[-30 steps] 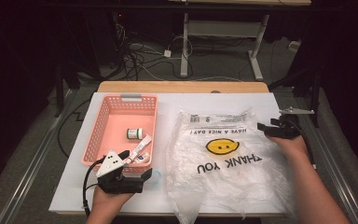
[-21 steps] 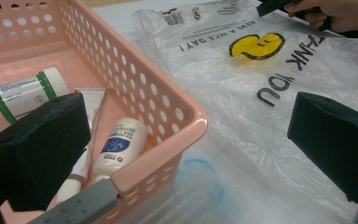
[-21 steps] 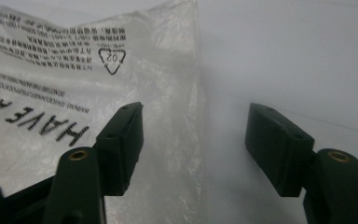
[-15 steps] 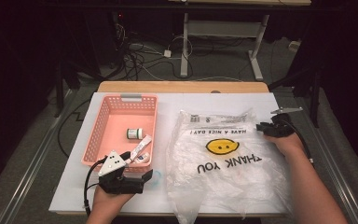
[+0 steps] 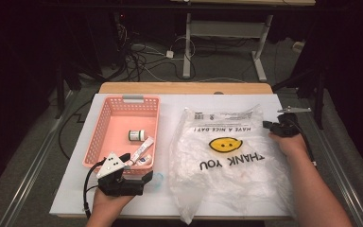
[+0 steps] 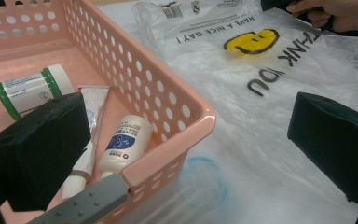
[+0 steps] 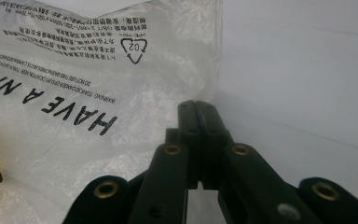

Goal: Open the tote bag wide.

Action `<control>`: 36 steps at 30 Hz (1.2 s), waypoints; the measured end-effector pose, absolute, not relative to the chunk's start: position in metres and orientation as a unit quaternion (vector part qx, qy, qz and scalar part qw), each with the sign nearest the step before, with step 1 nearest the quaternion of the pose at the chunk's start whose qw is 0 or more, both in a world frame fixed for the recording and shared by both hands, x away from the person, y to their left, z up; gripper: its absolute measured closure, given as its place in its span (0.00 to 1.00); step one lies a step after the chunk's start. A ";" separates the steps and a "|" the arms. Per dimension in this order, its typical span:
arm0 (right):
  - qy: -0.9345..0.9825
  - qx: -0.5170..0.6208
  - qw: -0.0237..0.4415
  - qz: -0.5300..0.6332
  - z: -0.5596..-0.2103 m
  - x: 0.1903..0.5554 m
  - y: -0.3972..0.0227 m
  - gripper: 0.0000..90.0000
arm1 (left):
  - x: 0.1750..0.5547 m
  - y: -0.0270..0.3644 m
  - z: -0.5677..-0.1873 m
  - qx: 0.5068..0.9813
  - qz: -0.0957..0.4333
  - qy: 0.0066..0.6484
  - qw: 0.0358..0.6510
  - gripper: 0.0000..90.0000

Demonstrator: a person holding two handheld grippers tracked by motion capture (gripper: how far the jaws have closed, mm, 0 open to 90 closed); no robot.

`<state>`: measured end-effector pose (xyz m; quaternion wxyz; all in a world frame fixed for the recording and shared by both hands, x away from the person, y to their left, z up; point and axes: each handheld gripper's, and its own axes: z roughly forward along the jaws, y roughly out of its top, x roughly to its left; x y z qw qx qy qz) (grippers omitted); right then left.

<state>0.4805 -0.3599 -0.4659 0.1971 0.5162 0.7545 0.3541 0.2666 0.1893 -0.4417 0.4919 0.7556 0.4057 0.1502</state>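
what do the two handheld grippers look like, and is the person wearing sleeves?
Both grippers are black. The left gripper has blocky black foam pads, a grey three-cornered plate with dots and a black cable. The right gripper has slim black link arms with brass rivets. Forearms are bare, no sleeves.

A clear plastic bag (image 5: 227,165) lies flat and crinkled on the white desk (image 5: 75,189), just right of the pink basket (image 5: 103,137). It bears a yellow smiley face and black "THANK YOU" and "HAVE A NICE DAY!" lettering, upside down in the high view.
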 end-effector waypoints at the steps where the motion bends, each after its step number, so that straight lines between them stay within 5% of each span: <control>1: 0.747 0.526 0.203 0.353 -0.464 0.482 -0.364 1.00 | 0.267 0.189 -0.442 0.756 0.150 0.405 0.492 0.00; 12: 0.670 0.609 0.252 0.342 -0.456 0.487 -0.425 1.00 | 0.269 0.190 -0.443 0.758 0.150 0.400 0.492 0.00; 18: 0.668 0.595 0.266 0.359 -0.442 0.471 -0.427 0.64 | 0.268 0.190 -0.440 0.756 0.151 0.397 0.498 0.00; 31: 0.705 0.523 0.270 0.395 -0.432 0.343 -0.401 0.54 | 0.268 0.185 -0.441 0.761 0.152 0.387 0.498 0.00; 36: 0.703 0.522 0.255 0.411 -0.433 0.270 -0.386 0.38 | 0.268 0.182 -0.442 0.765 0.151 0.386 0.493 0.00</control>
